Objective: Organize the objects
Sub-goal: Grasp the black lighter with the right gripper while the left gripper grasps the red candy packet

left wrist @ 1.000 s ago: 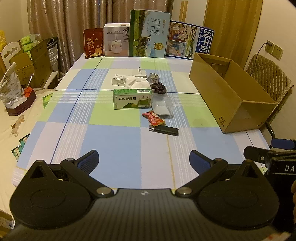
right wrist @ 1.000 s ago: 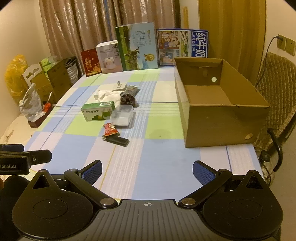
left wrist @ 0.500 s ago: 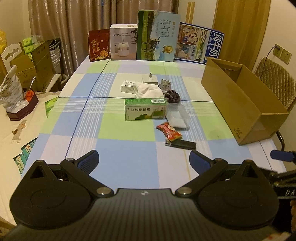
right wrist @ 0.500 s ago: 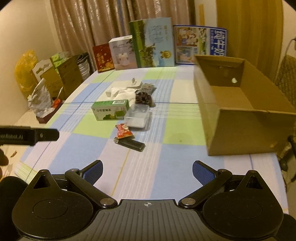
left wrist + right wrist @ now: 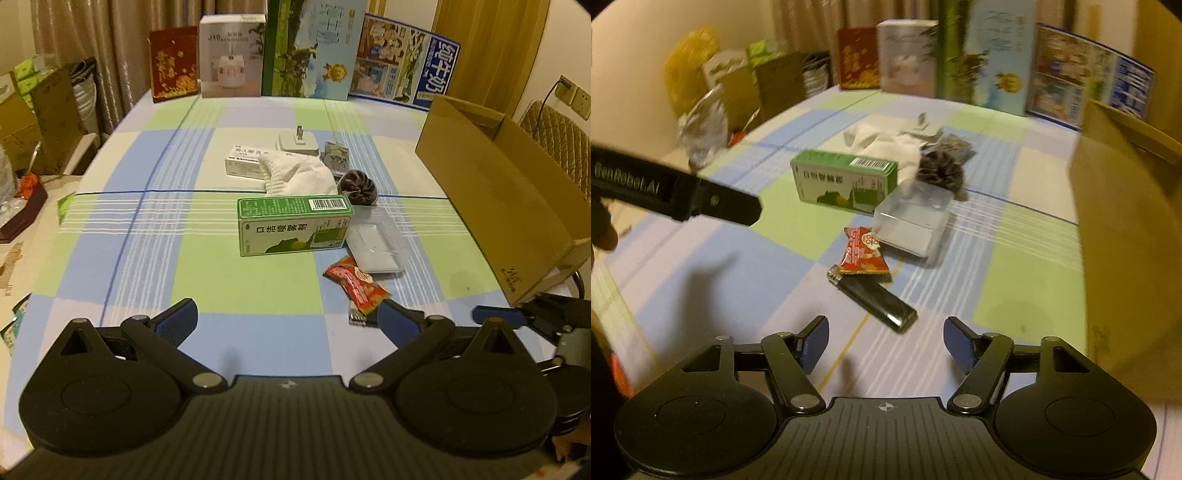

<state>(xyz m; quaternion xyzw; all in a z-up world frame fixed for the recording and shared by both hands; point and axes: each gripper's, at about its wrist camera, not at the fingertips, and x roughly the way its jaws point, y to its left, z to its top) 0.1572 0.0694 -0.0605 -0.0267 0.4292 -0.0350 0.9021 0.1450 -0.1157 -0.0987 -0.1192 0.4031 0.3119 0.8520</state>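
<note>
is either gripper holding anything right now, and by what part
Nothing is held. The left gripper is open over bare tablecloth. The right gripper has just been closing partway, with nothing between its fingers; the black lighter lies just ahead, untouched.

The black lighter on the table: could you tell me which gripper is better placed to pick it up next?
Probably the right gripper: the black lighter lies just ahead of its partly closed, empty jaws. The left gripper has it largely hidden behind one finger, off to the side.

Lighter mostly behind left claw's finger
</note>
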